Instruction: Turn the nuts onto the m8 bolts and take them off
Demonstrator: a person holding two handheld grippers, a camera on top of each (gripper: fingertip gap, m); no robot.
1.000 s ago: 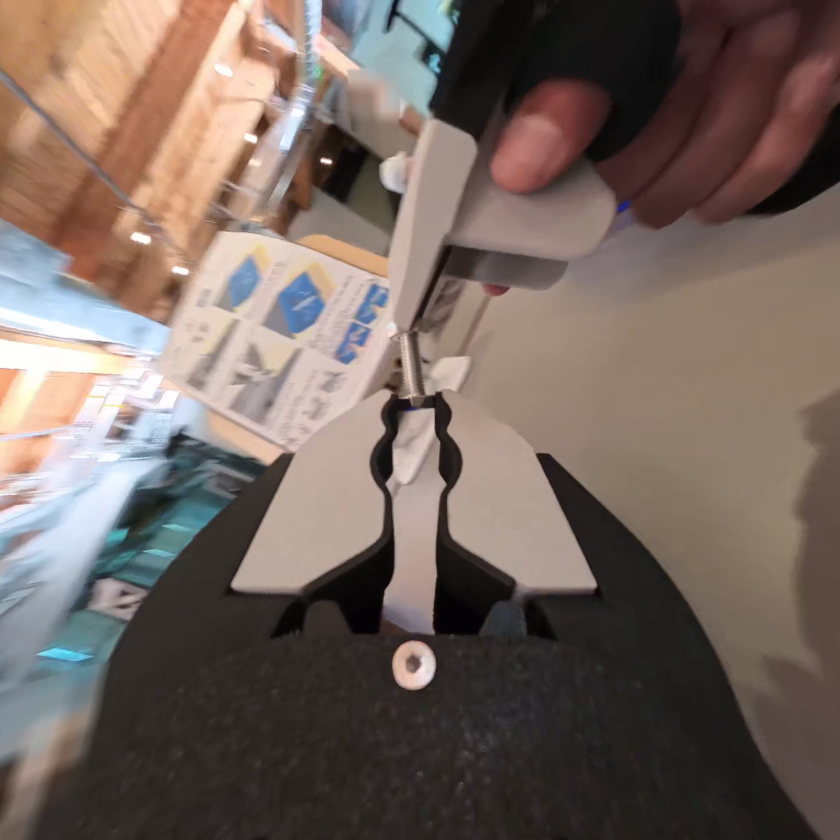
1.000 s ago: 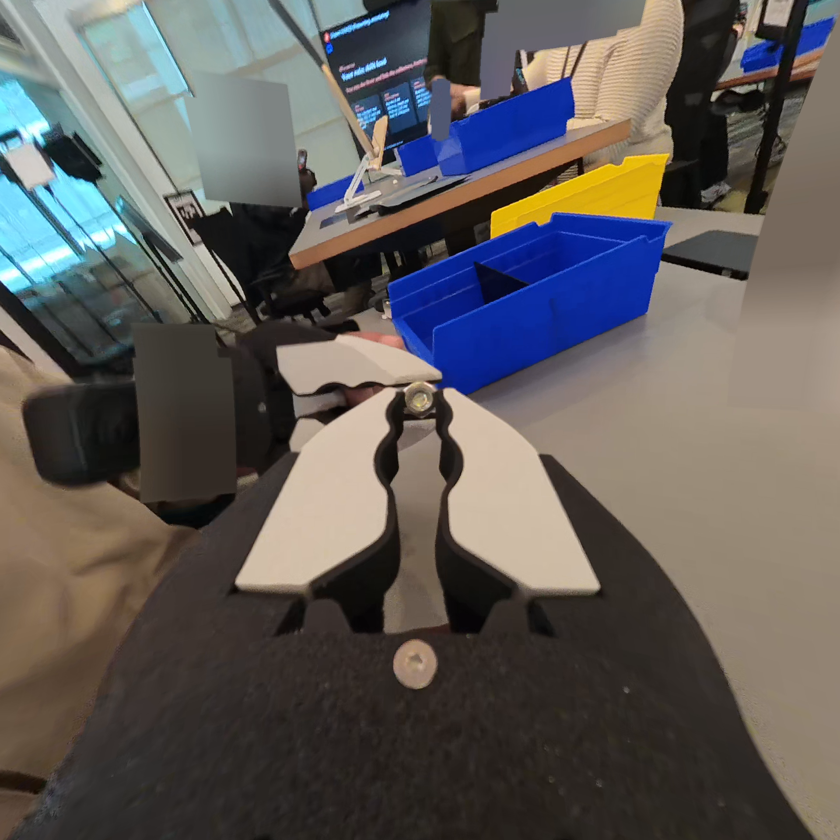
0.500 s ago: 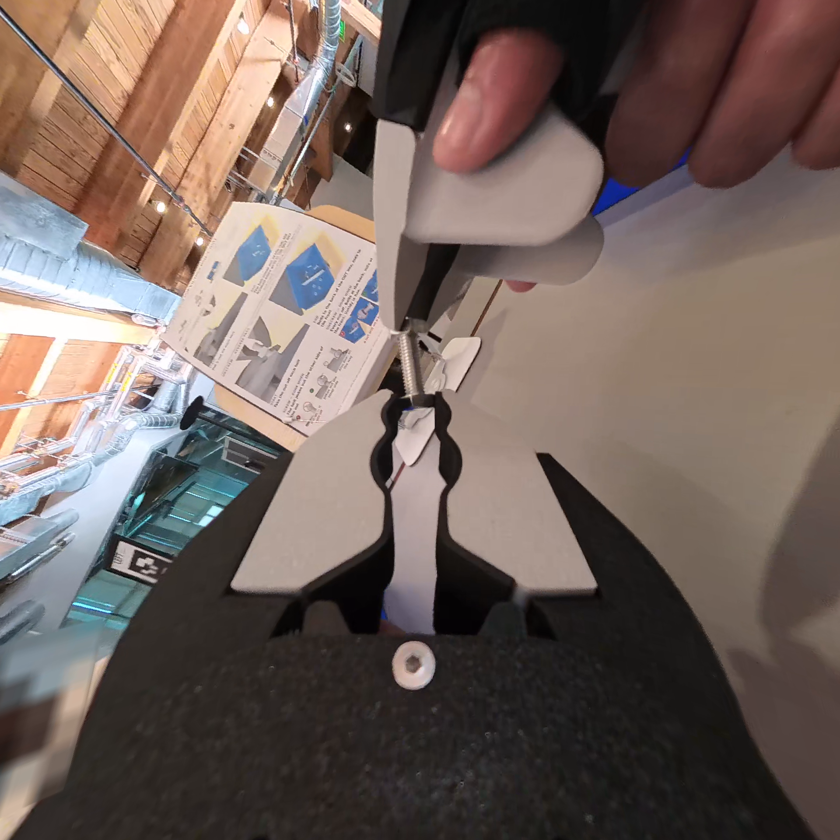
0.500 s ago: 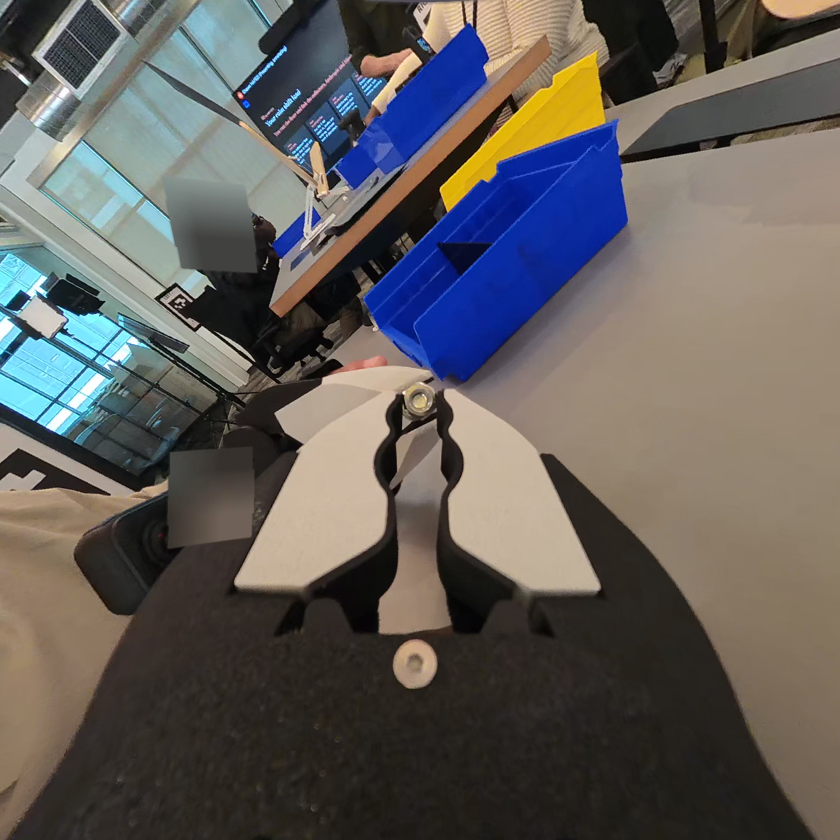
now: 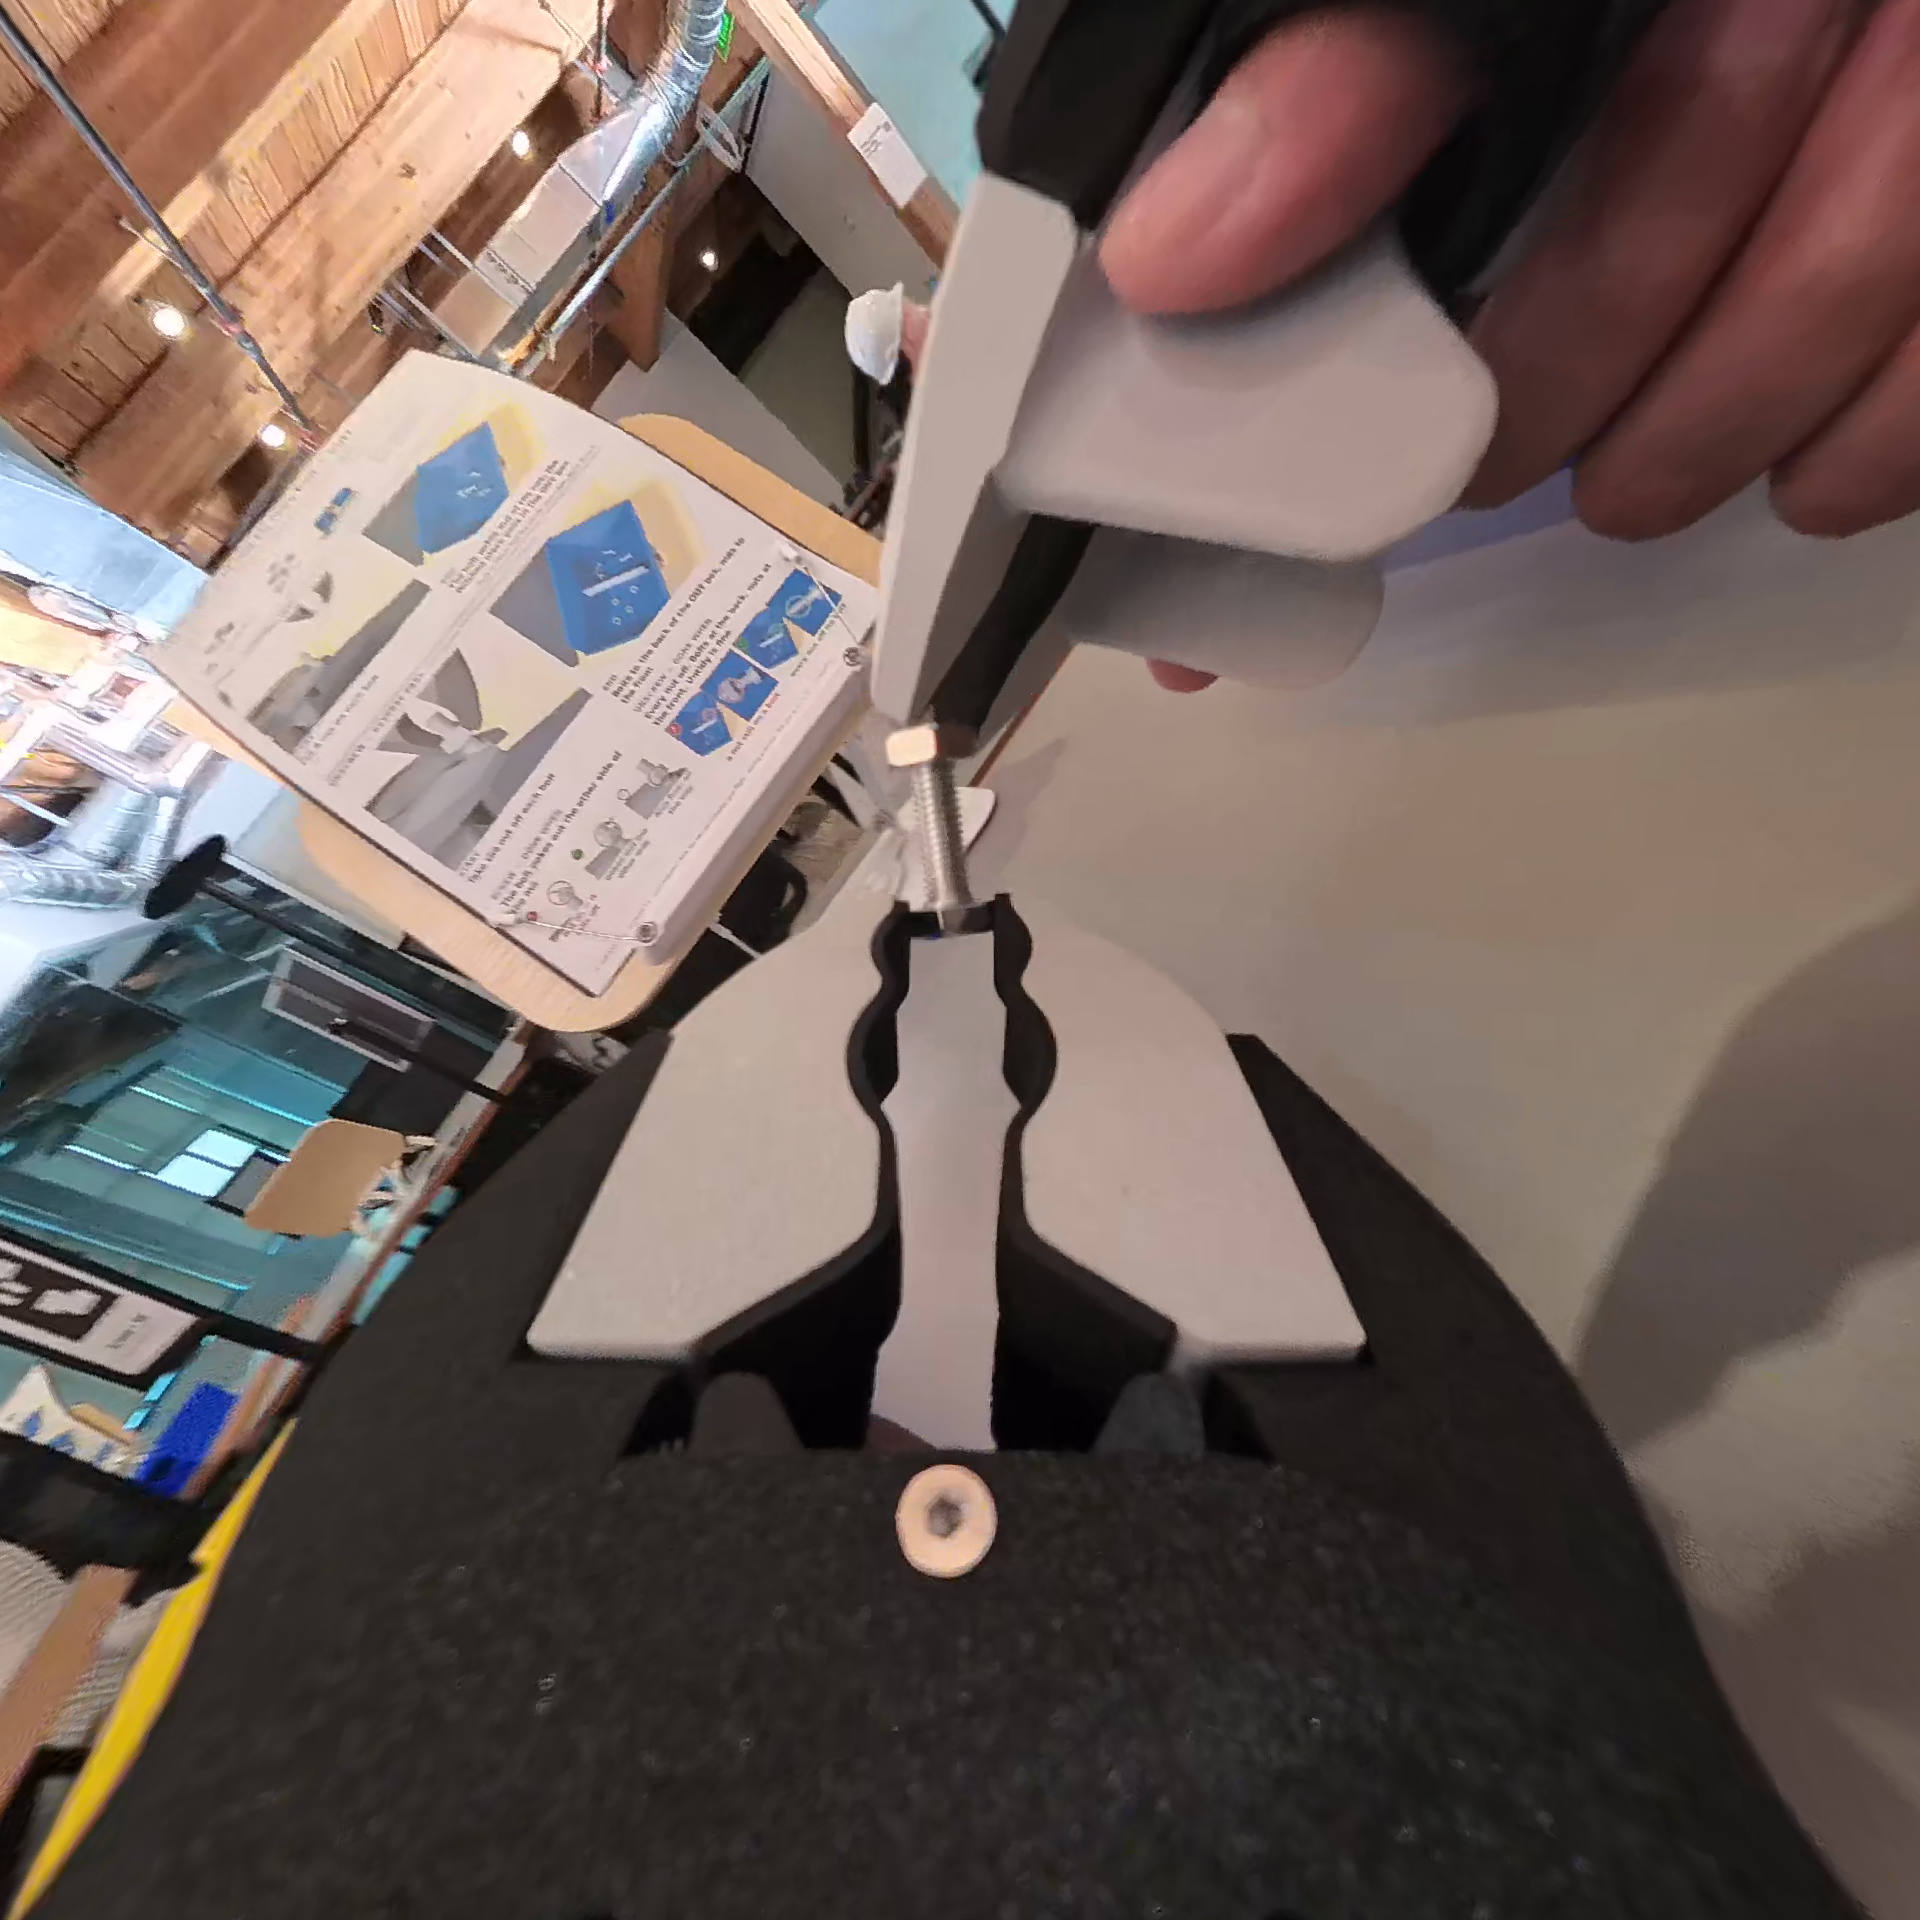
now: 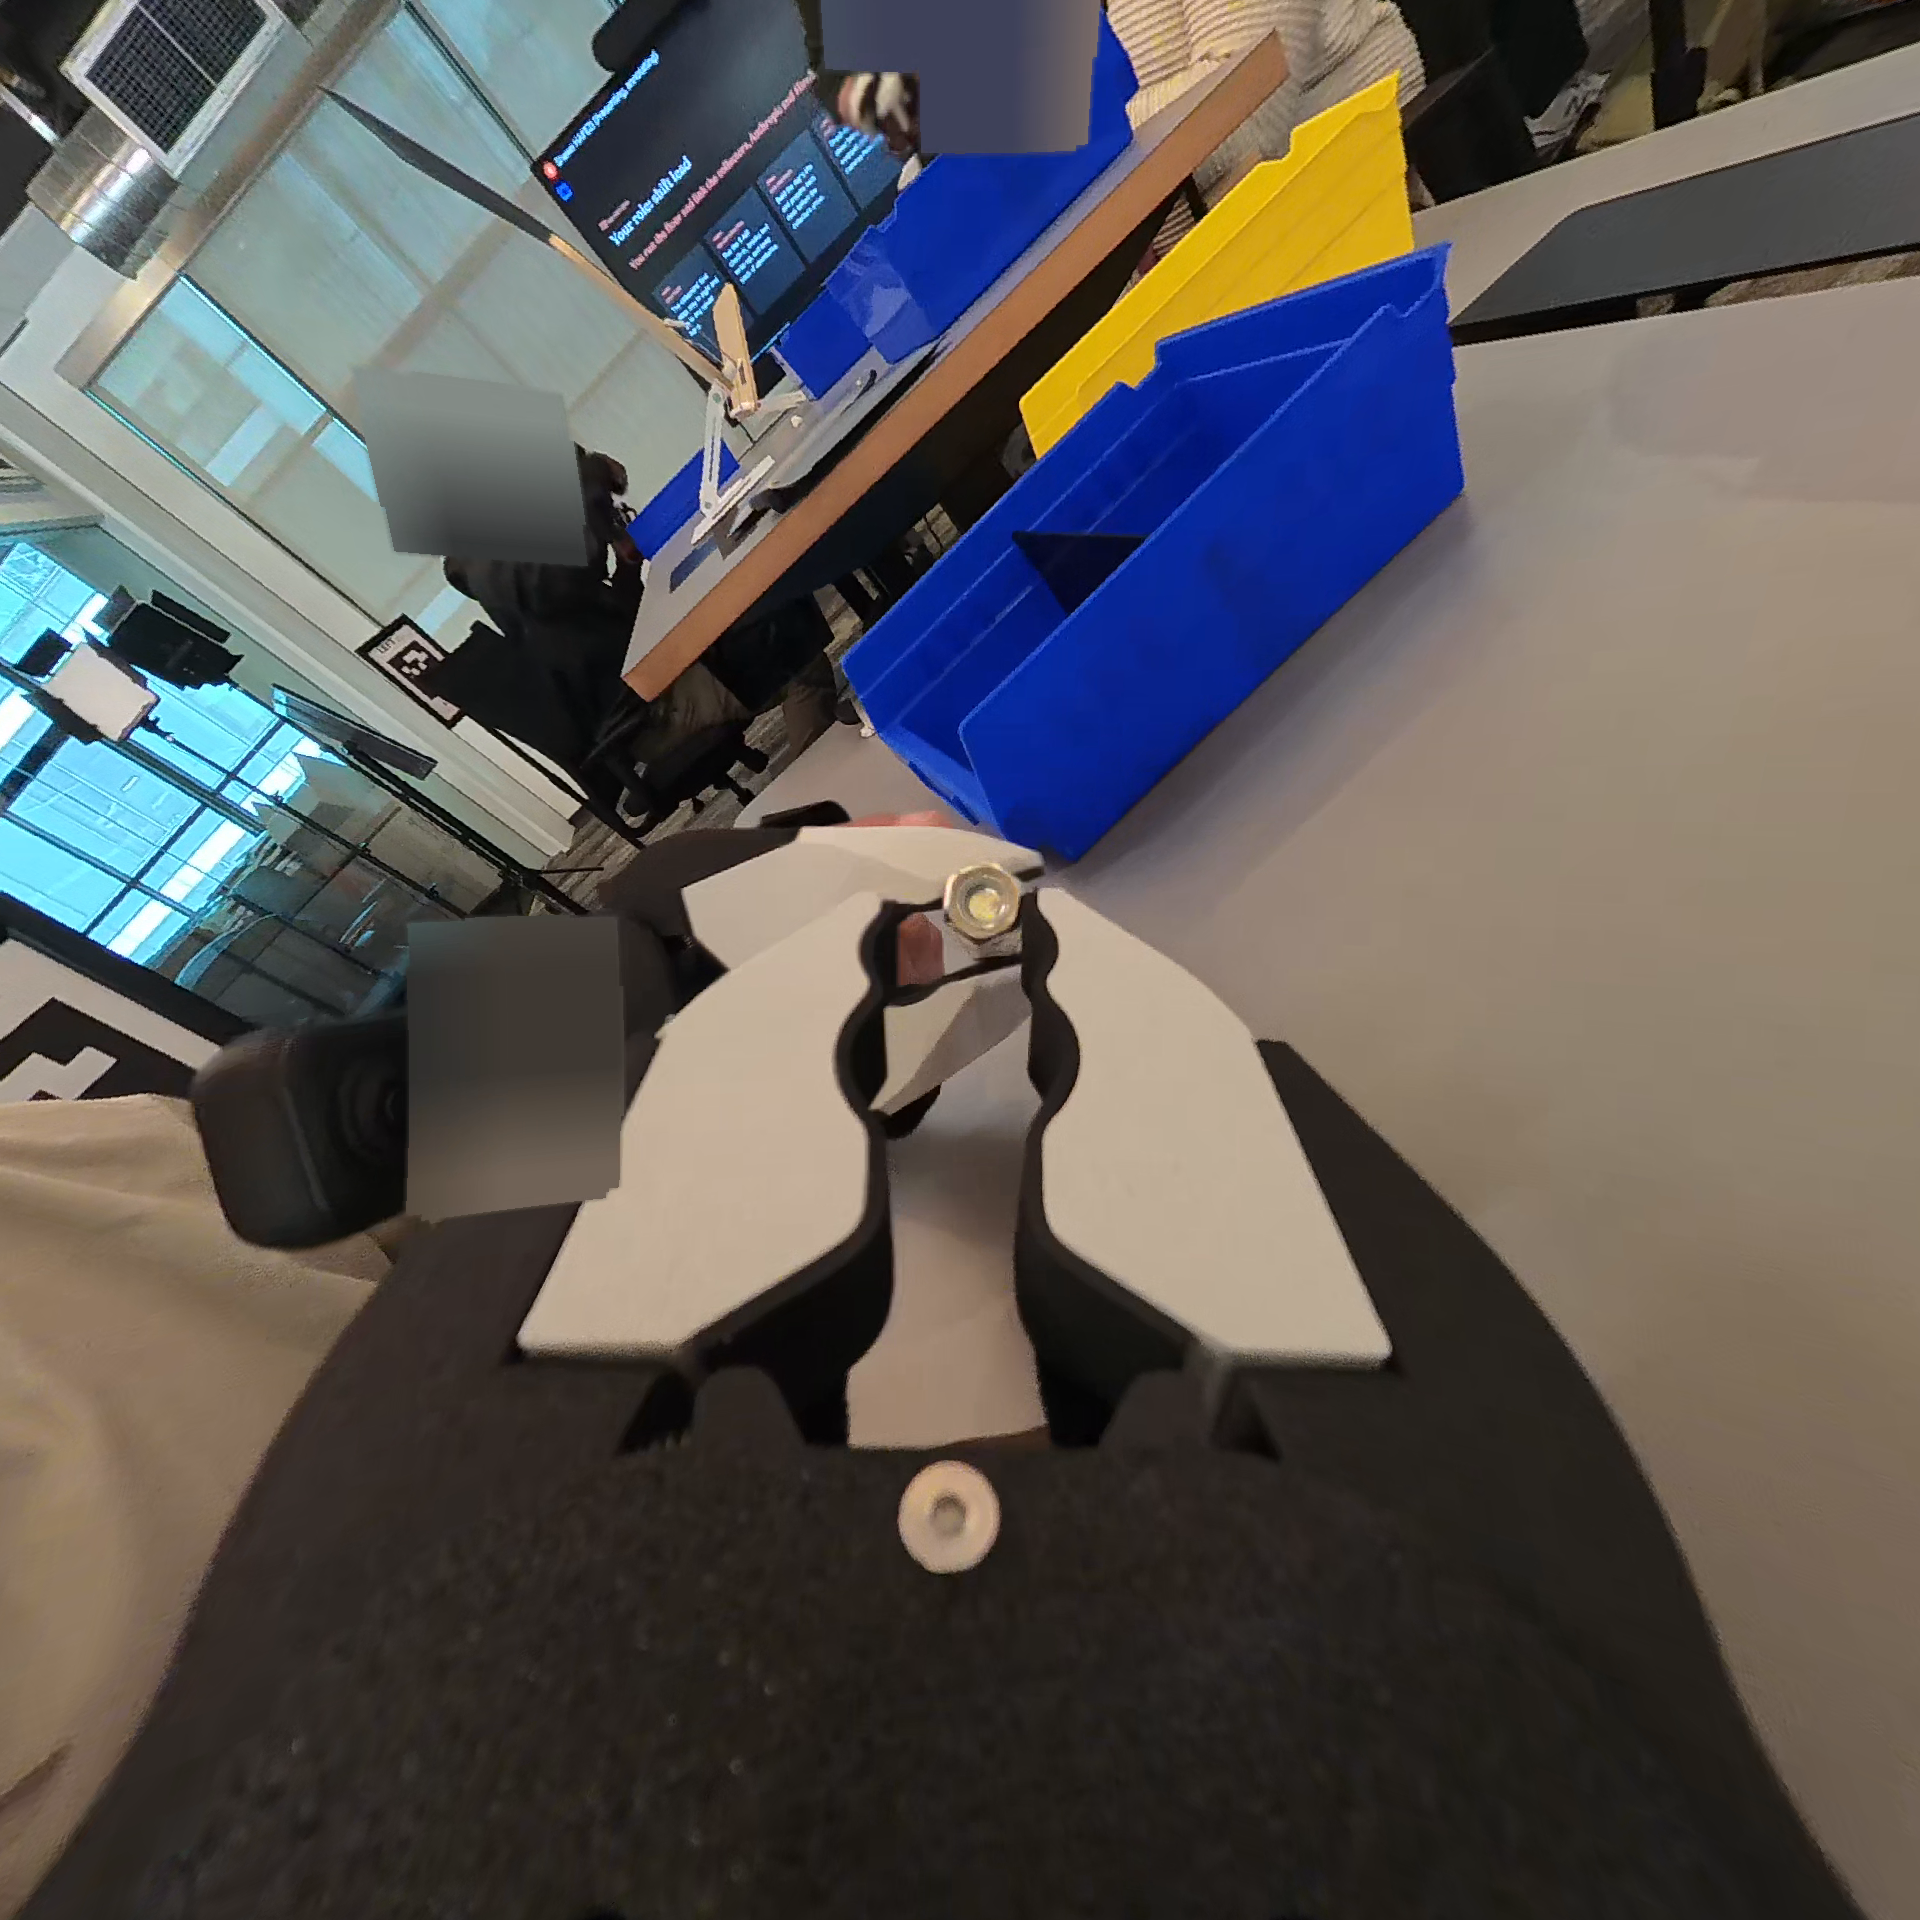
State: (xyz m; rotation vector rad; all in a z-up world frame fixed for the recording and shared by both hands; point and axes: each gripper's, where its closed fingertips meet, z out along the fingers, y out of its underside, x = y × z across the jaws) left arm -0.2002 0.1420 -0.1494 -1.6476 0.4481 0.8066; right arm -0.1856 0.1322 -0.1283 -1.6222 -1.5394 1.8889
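Right now the nut (image 5: 912, 744) sits at the far tip of the bolt (image 5: 940, 847), with nearly the whole threaded shank bare between it and the head end. The bolt's head end is pinched between the tips of the left gripper (image 5: 948, 923), which is pressed together on it, so the shank stands straight out ahead of those fingers. Directly beyond, the right gripper (image 5: 920, 717) comes in from above. From its own camera the right gripper (image 6: 951, 920) looks slightly spread: the nut (image 6: 982, 914) rests against its right-hand fingertip, while a gap shows on the left side, so I judge it is not clamping the nut, though the contact is hard to read. A hand (image 5: 1558, 260) wraps that gripper's handle.

Judging by where the nut is, either threading has barely begun or removal is one turn from finished; which of the two cannot be told from this moment alone. Other bolts and nuts are not visible. Farther out past the right gripper on the grey table (image 6: 1558, 831) stands a blue bin (image 6: 1195, 644), a yellow bin (image 6: 1247, 270) behind it; beyond the left gripper is an instruction sheet (image 5: 540, 665).
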